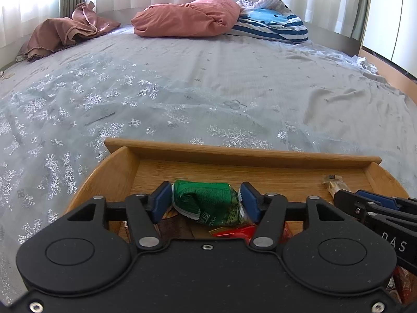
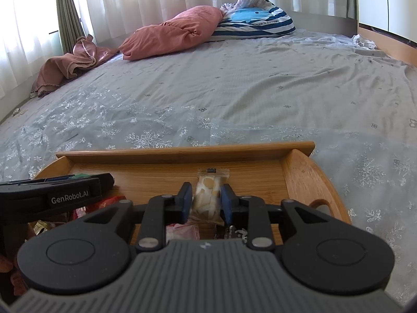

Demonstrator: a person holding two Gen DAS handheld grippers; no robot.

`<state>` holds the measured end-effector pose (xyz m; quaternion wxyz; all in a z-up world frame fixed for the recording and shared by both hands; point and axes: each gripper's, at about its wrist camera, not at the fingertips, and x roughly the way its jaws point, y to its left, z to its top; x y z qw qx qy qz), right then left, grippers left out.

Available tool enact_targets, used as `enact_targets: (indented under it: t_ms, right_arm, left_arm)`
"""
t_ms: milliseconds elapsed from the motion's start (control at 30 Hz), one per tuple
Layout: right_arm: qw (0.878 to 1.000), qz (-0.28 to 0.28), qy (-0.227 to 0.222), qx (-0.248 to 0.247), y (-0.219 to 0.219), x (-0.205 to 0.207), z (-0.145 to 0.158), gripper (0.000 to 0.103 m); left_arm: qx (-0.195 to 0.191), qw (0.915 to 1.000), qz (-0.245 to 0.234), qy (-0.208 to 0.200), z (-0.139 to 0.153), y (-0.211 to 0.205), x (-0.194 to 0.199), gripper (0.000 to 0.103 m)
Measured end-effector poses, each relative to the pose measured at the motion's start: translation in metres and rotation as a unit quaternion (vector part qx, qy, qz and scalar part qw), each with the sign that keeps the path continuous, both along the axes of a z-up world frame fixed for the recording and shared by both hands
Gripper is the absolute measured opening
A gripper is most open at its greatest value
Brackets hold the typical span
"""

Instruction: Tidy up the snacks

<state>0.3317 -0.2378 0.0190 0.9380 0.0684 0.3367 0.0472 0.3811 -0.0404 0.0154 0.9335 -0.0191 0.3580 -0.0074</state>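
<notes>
Low in both frames, over the wooden bamboo tray (image 1: 242, 156) where several snacks are already gathered, a crumpled green packet (image 1: 206, 202) is bracketed by the left gripper (image 1: 206, 200) and a clear cracker packet (image 2: 207, 195) by the right gripper (image 2: 206, 199), both jaws part-spread, contact unclear.

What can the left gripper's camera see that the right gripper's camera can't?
Only the left wrist view shows the crumpled green packet clearly, sitting between the left gripper and its blue pads. Only the right wrist view shows the clear packet of pale biscuits properly, lying between the right gripper and its pads, plus the tray's cut-out handle. Both show the wooden tray, the pink pillow and the striped blue cushion.
</notes>
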Motion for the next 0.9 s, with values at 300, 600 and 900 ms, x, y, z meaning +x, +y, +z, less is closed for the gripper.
enact_targets:
  t_ms: [300, 600, 900]
  right_arm:
    - [1.000, 0.002, -0.005, 0.005, 0.000, -0.008, 0.005, 0.056]
    - [1.000, 0.004, -0.020, 0.004, -0.003, -0.033, 0.024, 0.060]
    - [0.999, 0.005, -0.043, 0.004, -0.010, -0.081, 0.047, 0.062]
  left_arm:
    - [0.001, 0.9999, -0.008, -0.011, 0.012, 0.000, -0.012, 0.075]
    - [0.004, 0.9994, -0.015, -0.029, 0.038, 0.000, -0.046, 0.079]
    - [-0.004, 0.9985, -0.028, -0.048, 0.065, 0.004, -0.105, 0.084]
